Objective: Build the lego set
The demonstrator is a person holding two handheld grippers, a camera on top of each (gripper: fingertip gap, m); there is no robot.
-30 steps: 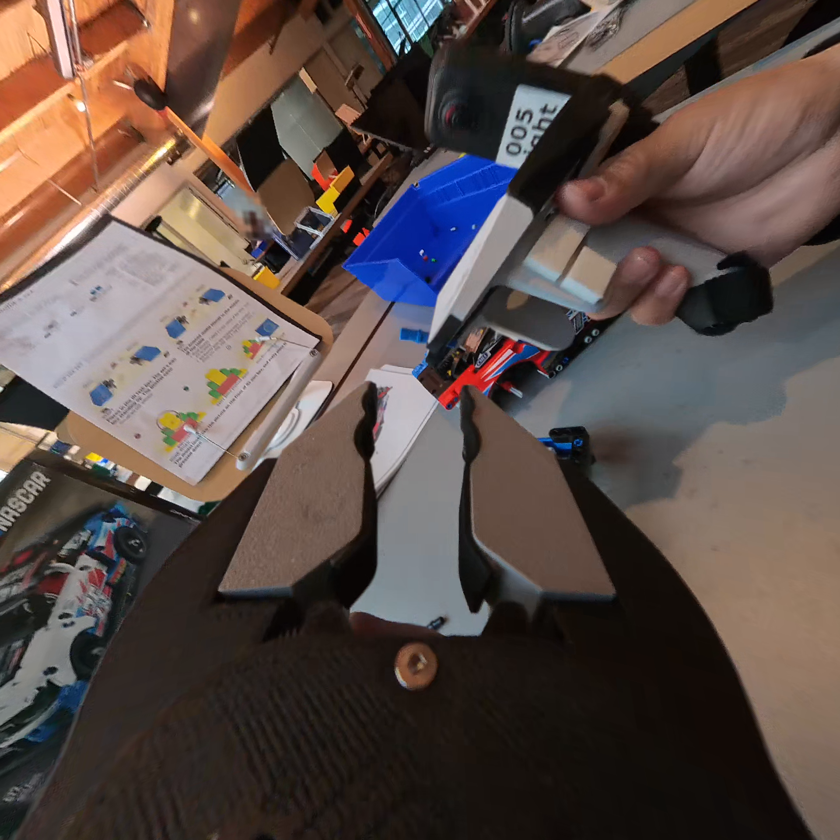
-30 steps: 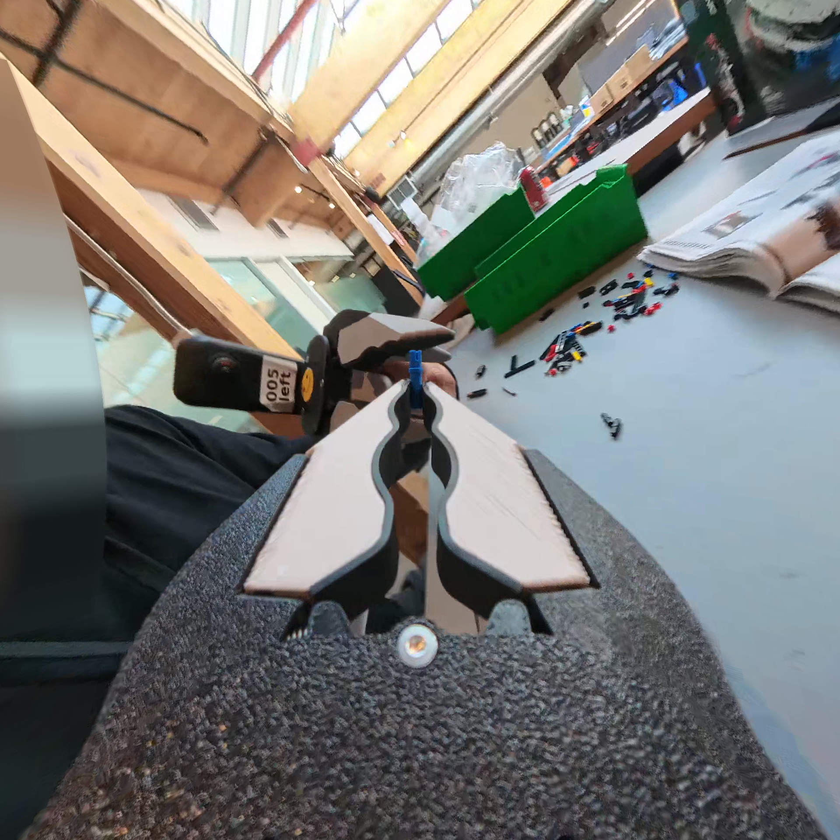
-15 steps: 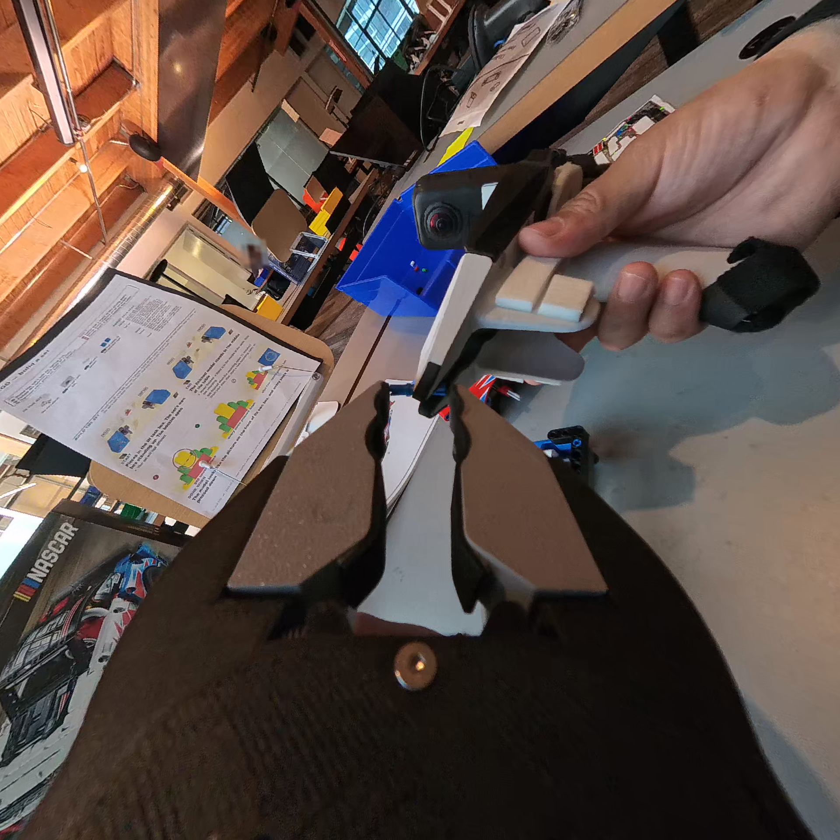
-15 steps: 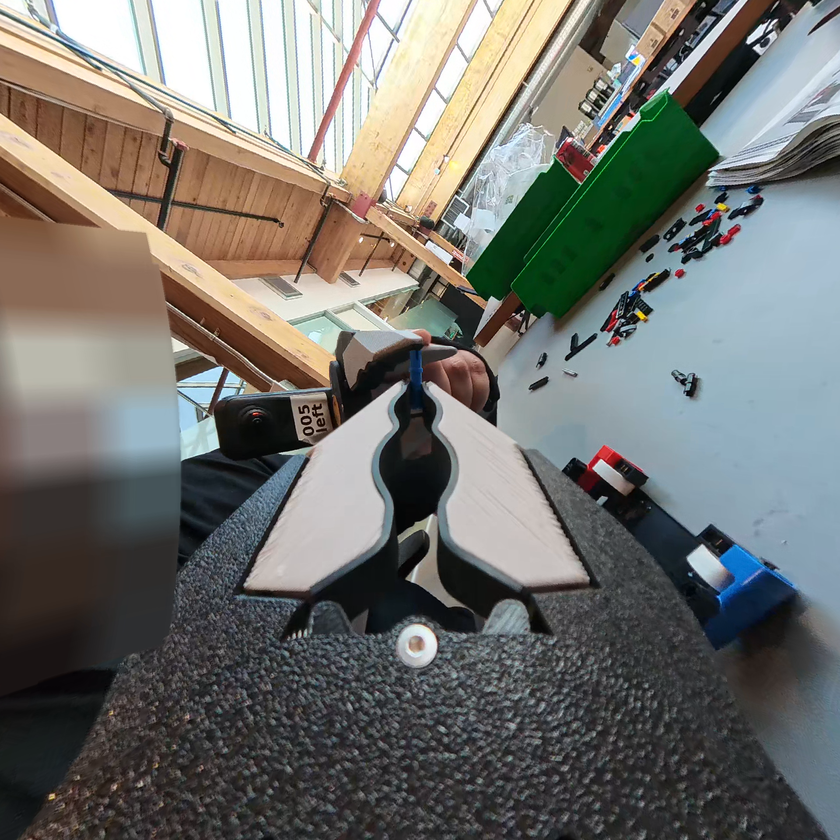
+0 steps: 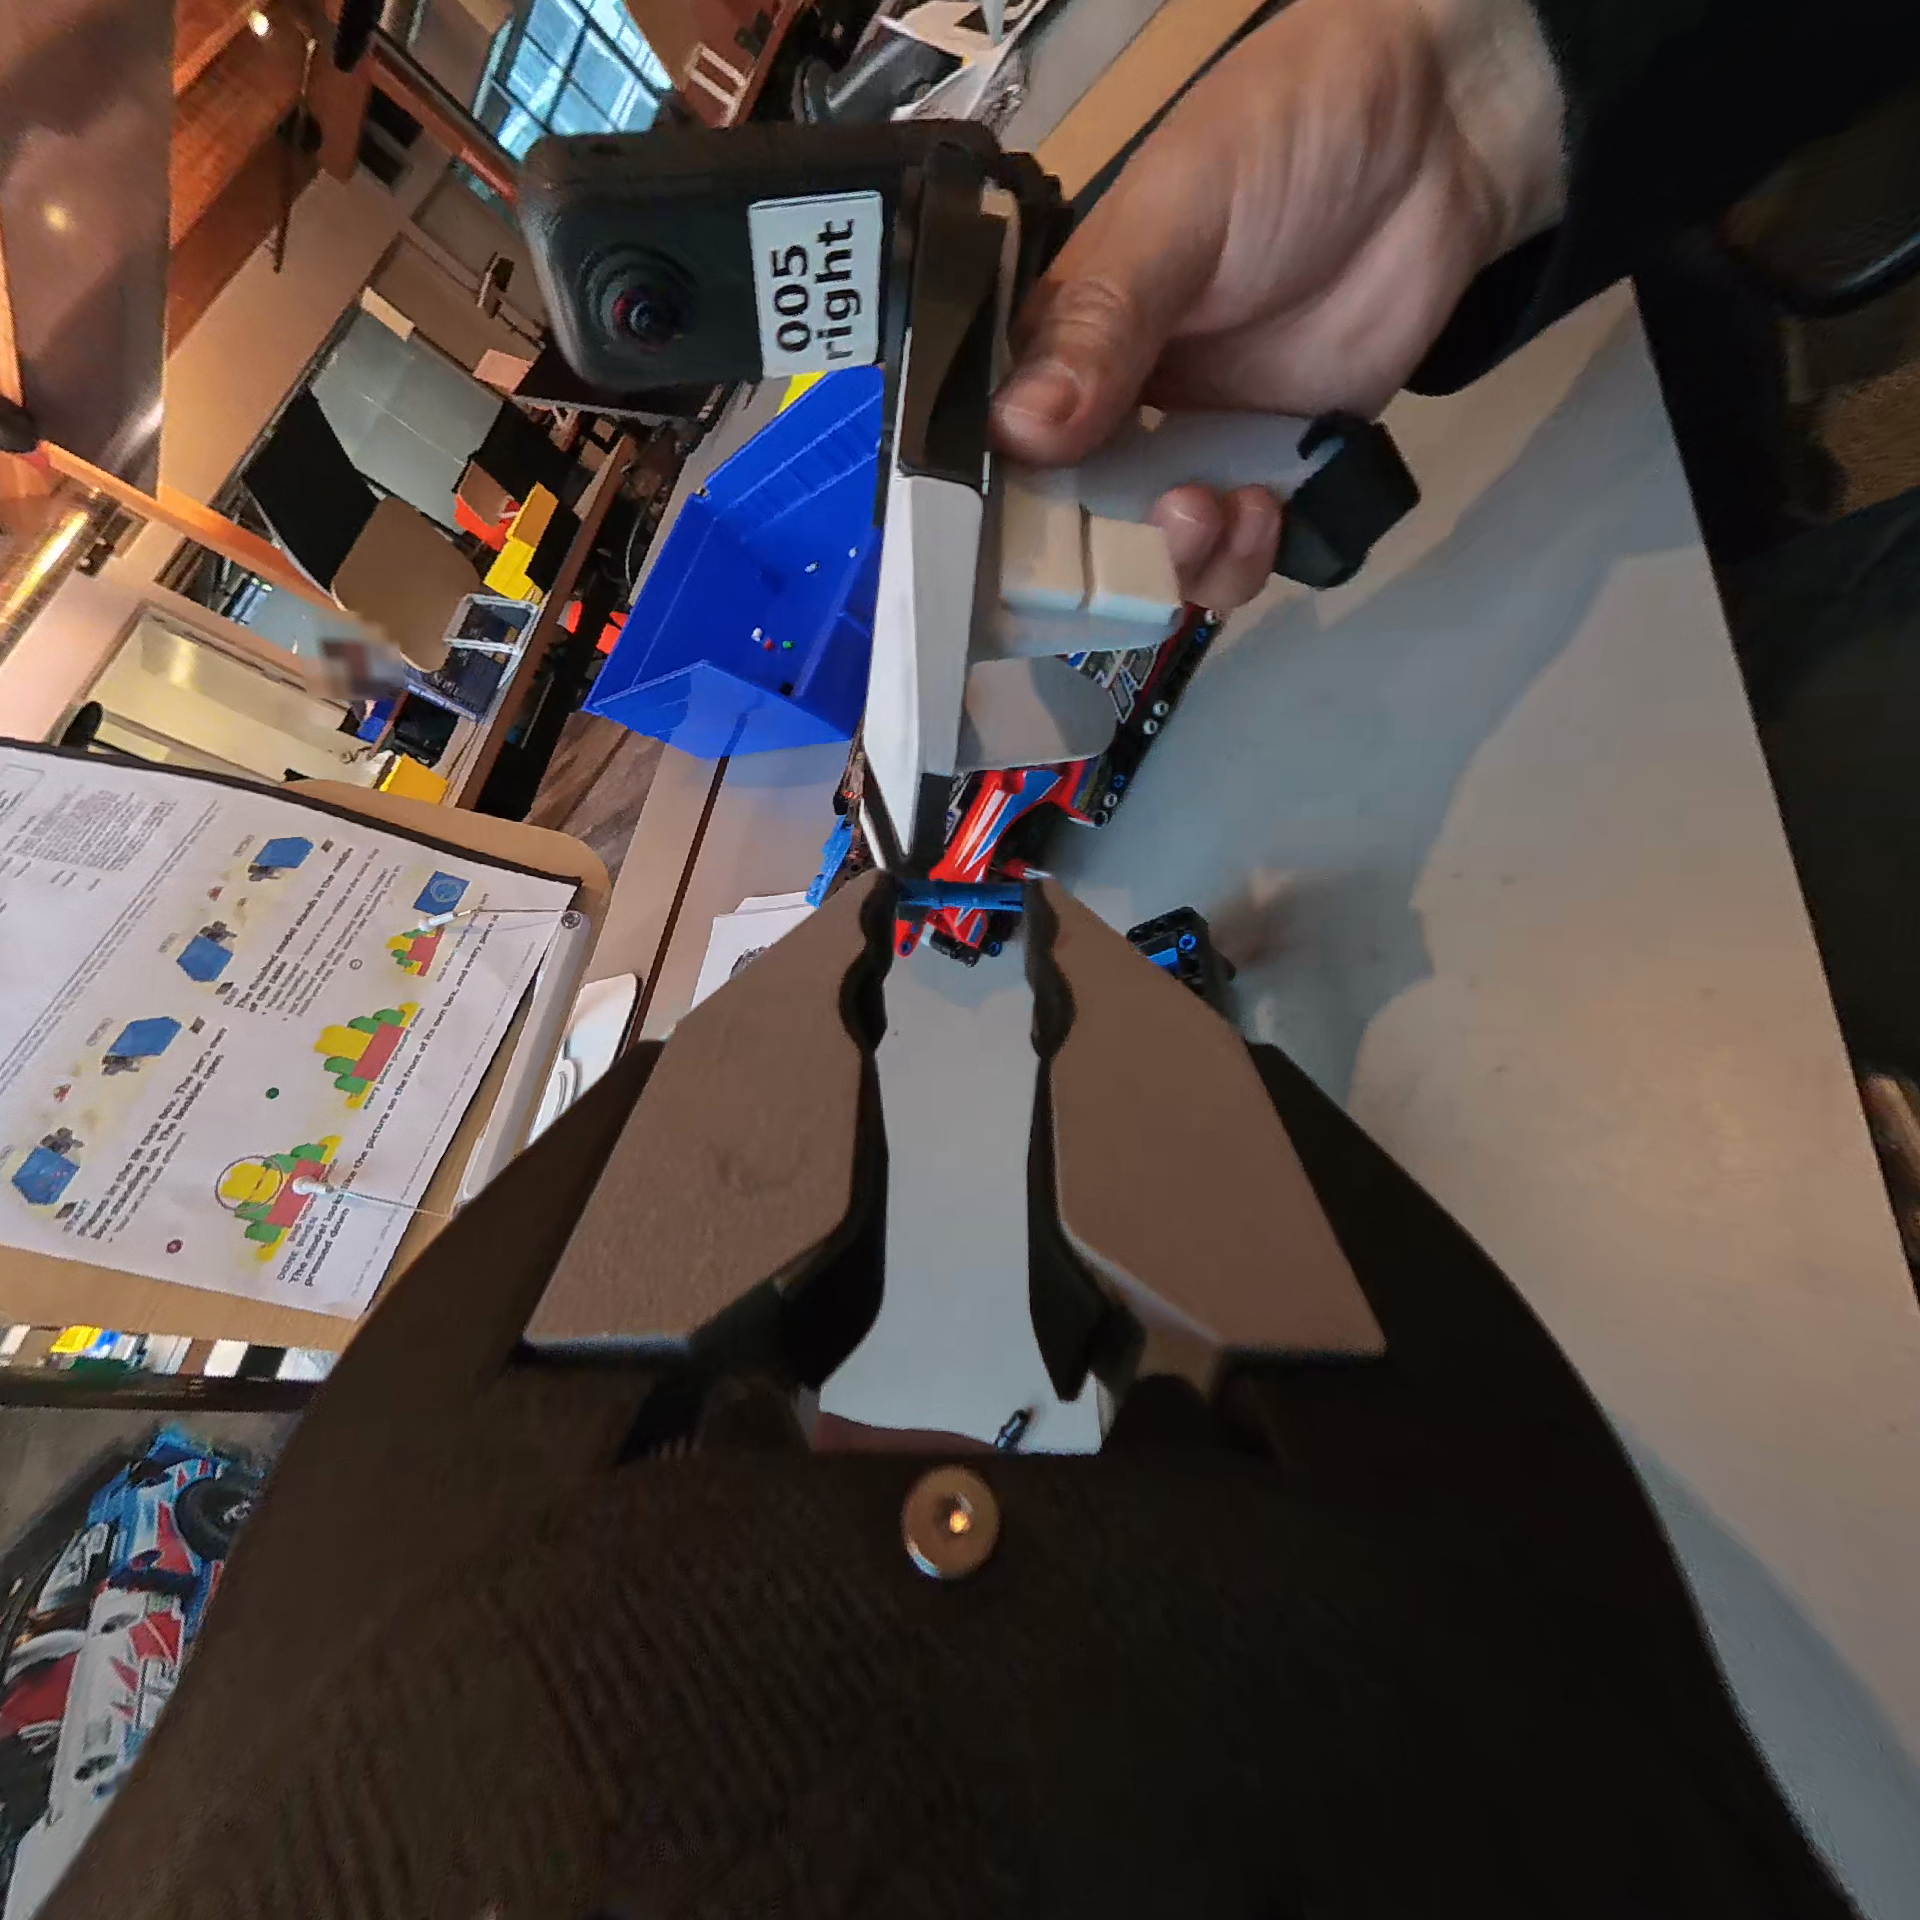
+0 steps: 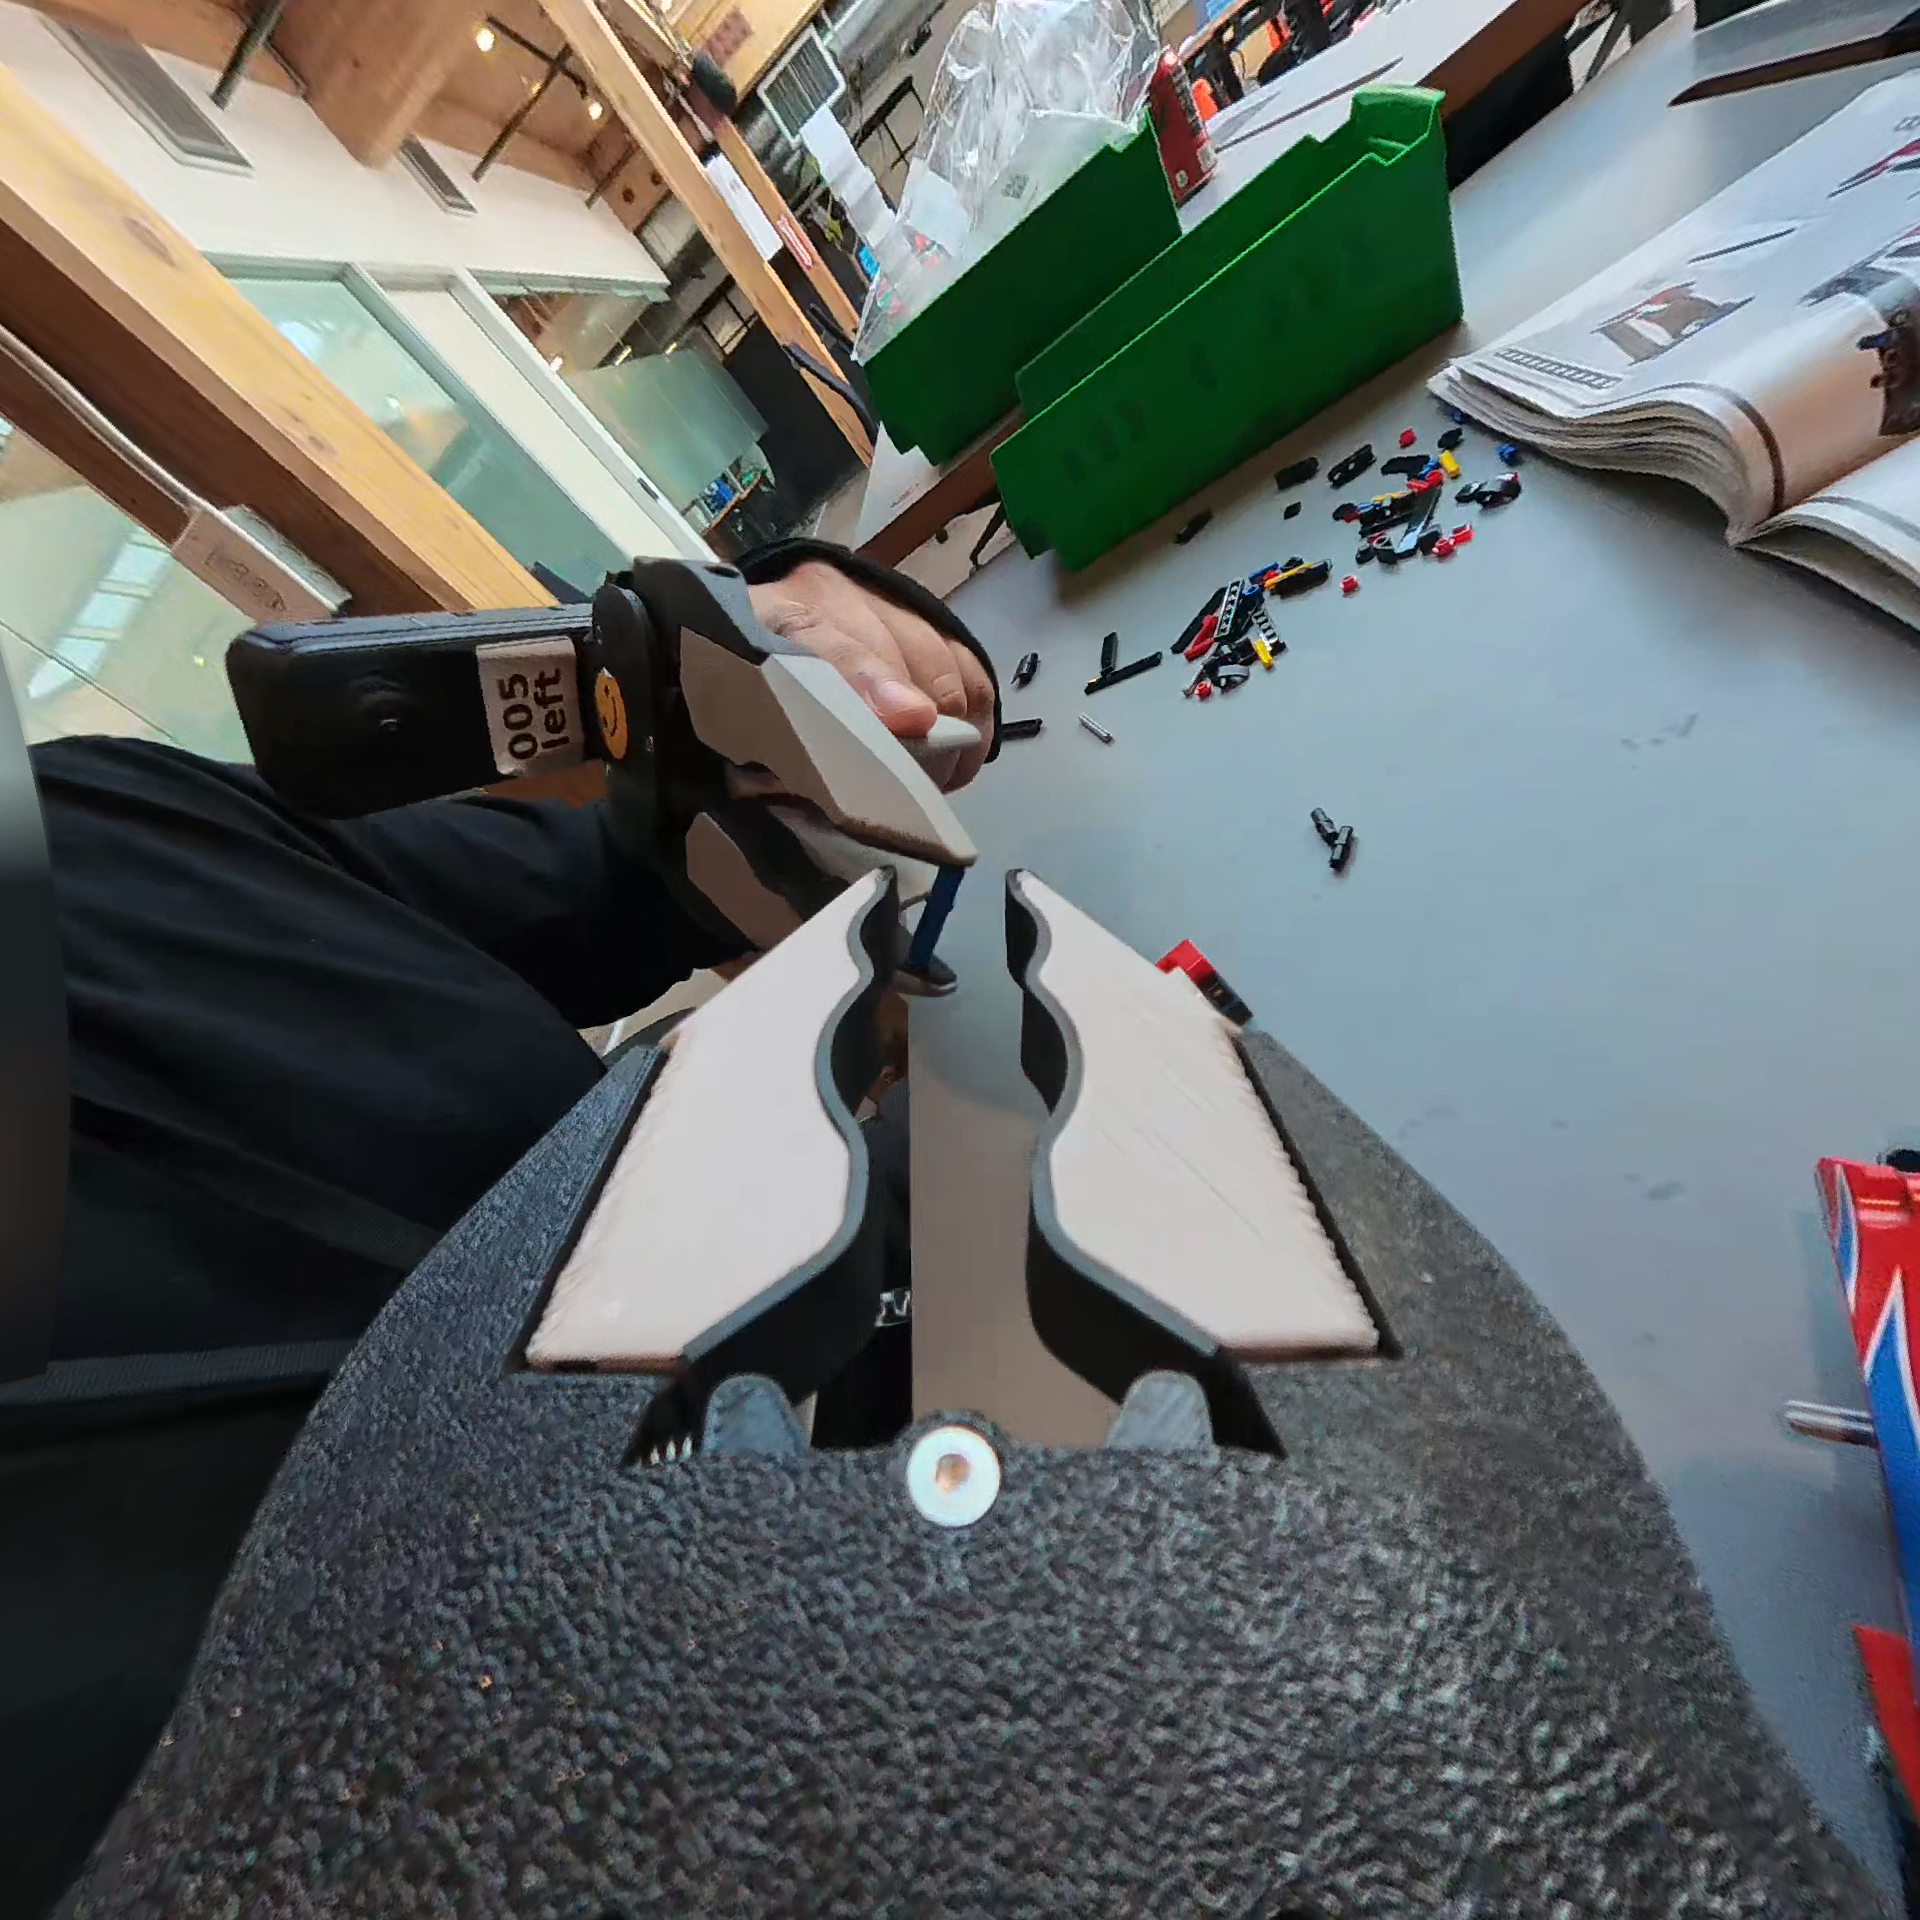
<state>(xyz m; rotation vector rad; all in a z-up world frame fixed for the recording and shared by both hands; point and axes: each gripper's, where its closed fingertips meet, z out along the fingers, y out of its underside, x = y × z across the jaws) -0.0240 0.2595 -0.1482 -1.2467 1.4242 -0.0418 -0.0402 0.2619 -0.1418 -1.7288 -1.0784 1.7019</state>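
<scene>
Blue pin spans left hand-held gripper tips; right hand-held gripper parted

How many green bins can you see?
2. The front green bin sits by the table's far edge near the loose lego pieces; the rear green bin stands just behind it, holding a clear plastic bag. Others may be hidden.

Matt grey tabletop, glossy green plastic bins, paper manual (thick, open), rough-grained black gripper housing.
</scene>
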